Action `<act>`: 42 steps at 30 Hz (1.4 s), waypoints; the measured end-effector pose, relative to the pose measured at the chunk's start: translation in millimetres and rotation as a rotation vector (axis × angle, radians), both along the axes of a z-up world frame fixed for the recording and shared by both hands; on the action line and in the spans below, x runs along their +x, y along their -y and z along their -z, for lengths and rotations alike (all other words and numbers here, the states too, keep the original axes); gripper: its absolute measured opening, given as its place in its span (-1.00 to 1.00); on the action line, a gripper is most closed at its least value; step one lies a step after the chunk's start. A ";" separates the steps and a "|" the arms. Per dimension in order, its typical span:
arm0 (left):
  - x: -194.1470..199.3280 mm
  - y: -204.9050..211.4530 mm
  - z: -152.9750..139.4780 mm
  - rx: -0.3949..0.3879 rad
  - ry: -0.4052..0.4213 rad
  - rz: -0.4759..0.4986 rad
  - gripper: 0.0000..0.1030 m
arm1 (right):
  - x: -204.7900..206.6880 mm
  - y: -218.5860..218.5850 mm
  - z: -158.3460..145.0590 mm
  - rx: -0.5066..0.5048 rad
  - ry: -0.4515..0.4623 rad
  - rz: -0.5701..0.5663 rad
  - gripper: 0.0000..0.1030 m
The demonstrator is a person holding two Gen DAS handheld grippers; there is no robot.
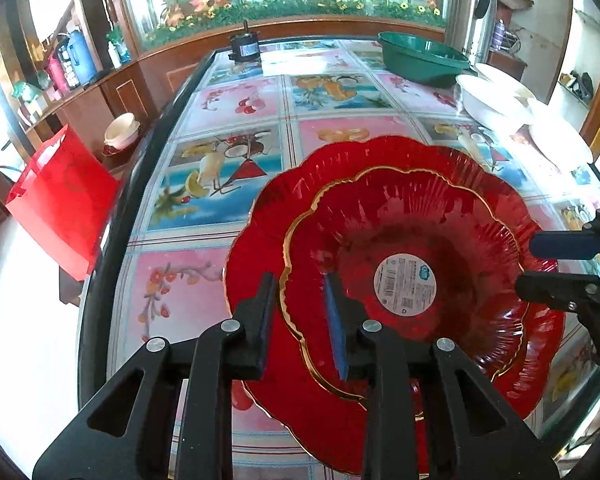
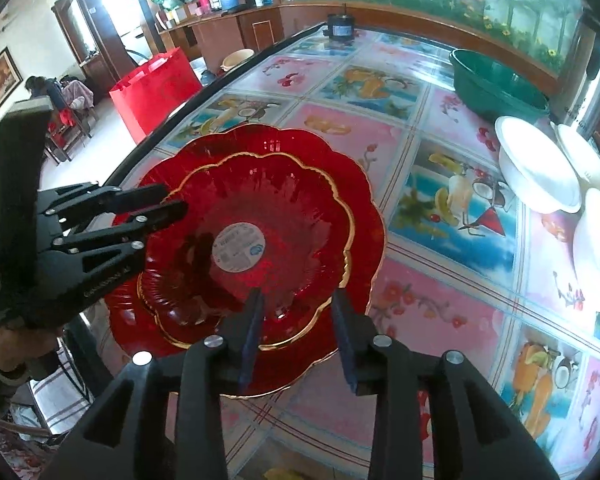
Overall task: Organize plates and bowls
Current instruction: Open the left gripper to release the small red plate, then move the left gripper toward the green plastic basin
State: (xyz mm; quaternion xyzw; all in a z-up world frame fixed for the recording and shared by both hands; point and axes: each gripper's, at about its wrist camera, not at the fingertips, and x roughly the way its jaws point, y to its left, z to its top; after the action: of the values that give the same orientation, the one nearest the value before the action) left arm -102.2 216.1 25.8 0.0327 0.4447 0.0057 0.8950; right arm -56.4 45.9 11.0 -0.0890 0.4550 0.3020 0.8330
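Observation:
Two scalloped red glass plates with gold rims are stacked on the fruit-patterned table (image 1: pixel 228 108). The smaller plate (image 1: pixel 420 220) (image 2: pixel 292 216), with a round white sticker (image 1: pixel 406 284) in its middle, lies inside the larger plate (image 1: pixel 292 196) (image 2: pixel 368 200). My left gripper (image 1: pixel 298 284) (image 2: pixel 174 201) straddles the smaller plate's near-left rim. Its fingers stand slightly apart and a gap shows beside the rim. My right gripper (image 2: pixel 298 296) (image 1: pixel 556 266) is open wider, with the opposite rim of the same plate loose between its fingers.
At the far right stand a green basin (image 1: pixel 420 60), several white bowls (image 1: pixel 492 100) and a steel thermos (image 1: pixel 468 8). A small black motor (image 1: pixel 244 46) sits at the table's far end. A red bag (image 1: pixel 60 200) stands on the floor past the left edge.

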 end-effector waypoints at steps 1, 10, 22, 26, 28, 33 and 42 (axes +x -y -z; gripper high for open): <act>-0.8 -1.3 -2.2 -0.004 0.008 -0.008 -0.52 | -0.7 2.2 -1.3 0.017 -0.003 -0.001 -0.22; -15.3 -6.0 -47.7 -0.113 0.138 -0.054 0.17 | -0.4 41.9 -24.8 0.291 -0.045 0.049 0.57; -11.2 53.7 -93.9 -0.223 0.243 0.055 0.20 | -8.4 177.5 -43.3 0.418 -0.040 0.415 0.65; -7.6 81.7 -93.3 -0.219 0.223 0.101 0.20 | -14.7 206.2 -40.8 0.358 0.008 0.501 0.66; -6.4 94.2 -92.3 -0.210 0.220 0.116 0.20 | -16.8 214.4 -39.2 0.379 0.014 0.509 0.66; 2.0 120.9 -87.7 -0.234 0.176 0.150 0.20 | -19.9 235.7 -34.1 0.349 0.047 0.561 0.66; 13.5 168.7 -85.4 -0.226 0.143 0.213 0.20 | -6.9 260.3 -26.6 0.276 0.045 0.604 0.66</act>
State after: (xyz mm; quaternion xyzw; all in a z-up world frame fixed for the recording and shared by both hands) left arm -88.7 47.5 111.2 -0.0216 0.3718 -0.1372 0.9179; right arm -63.4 -214.4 37.6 0.1569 0.3973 0.0979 0.8989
